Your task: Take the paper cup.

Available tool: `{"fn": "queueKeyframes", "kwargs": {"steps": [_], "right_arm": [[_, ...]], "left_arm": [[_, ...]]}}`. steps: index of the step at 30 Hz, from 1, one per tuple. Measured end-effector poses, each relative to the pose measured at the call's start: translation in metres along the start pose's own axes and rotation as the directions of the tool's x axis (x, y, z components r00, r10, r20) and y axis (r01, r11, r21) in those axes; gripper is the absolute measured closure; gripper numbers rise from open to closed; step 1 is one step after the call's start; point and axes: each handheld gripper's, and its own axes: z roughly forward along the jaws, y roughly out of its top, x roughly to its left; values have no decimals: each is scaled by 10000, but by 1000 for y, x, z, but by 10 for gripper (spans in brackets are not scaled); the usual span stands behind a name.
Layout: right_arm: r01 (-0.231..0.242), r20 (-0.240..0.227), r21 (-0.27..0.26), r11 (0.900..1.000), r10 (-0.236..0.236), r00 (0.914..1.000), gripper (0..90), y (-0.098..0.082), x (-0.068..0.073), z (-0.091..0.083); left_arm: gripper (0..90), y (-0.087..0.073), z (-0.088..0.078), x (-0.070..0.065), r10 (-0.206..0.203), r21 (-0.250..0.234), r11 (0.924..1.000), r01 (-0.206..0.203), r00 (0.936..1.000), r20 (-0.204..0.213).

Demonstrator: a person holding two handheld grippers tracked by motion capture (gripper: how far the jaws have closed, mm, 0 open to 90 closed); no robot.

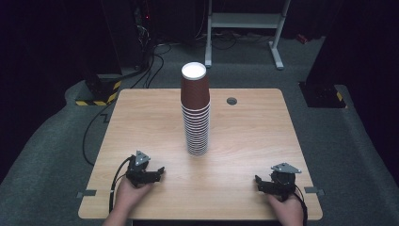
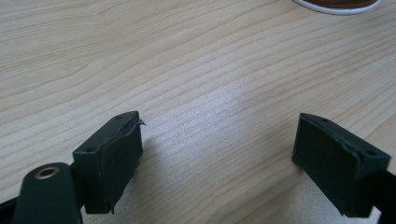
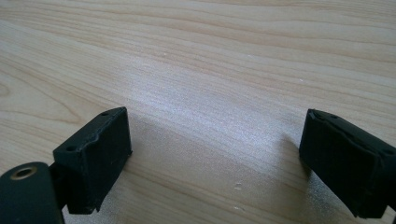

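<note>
A tall stack of brown paper cups (image 1: pixel 195 113), mouths down with white rims, stands upright in the middle of the wooden table (image 1: pixel 249 141). My left gripper (image 1: pixel 156 173) rests low near the front left edge, held by a hand, with its jaws apart over bare wood (image 2: pixel 217 135). A white rim of the cup stack (image 2: pixel 336 5) peeks in at the top right of the left gripper view. My right gripper (image 1: pixel 261 183) sits near the front right edge, open as well, with only wood between its jaws (image 3: pixel 215 135).
A small round grommet (image 1: pixel 231 100) is set in the table's far side, right of the stack. Beyond the table stand a white metal frame (image 1: pixel 244 21) and dark equipment with cables on the grey floor. Cables trail from both grippers.
</note>
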Motion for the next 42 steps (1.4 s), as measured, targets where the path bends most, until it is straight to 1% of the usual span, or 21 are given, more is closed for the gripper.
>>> {"fn": "queueKeyframes", "kwargs": {"steps": [7,13,15,17,22,28,35,36,38,39,42], "right_arm": [[43,-37,-6,10000,-43,10000,87,0,0,0],[48,-58,-4,10000,-48,10000,87,-1,0,-1],[48,-59,-5,10000,-48,10000,87,-1,0,-1],[53,-69,-2,10000,-53,10000,88,-1,0,-1],[76,-74,3,10000,-76,9999,88,-1,0,-1],[72,-86,9,10000,-72,9999,87,0,0,-1],[87,-118,18,10000,-86,9999,85,0,0,0],[85,-118,19,10000,-85,9999,85,0,0,0],[90,-117,19,10000,-90,9999,84,0,0,0],[88,-115,20,10000,-88,9999,85,0,0,0],[84,-126,24,10000,-84,9999,81,0,0,0]], "left_arm": [[157,1,1,0,-43,5,10000,43,10000,18],[159,0,0,-1,-82,6,10000,82,9999,-80],[195,-1,-2,-3,66,-101,9999,-66,10000,20],[209,-2,-3,-4,187,-120,9998,-187,9998,-18],[203,-5,-6,-3,120,-48,9999,-120,9998,128],[169,-4,-6,-3,90,112,9999,-92,9999,141],[124,-4,-9,-4,204,449,9988,-219,9992,330],[120,-4,-9,-4,285,485,9984,-302,9990,355],[120,-4,-12,-5,523,393,9978,-534,9982,295],[120,-4,-14,-5,579,302,9978,-588,9979,290],[115,-3,-21,-4,533,-111,9985,-530,9980,344]]}}
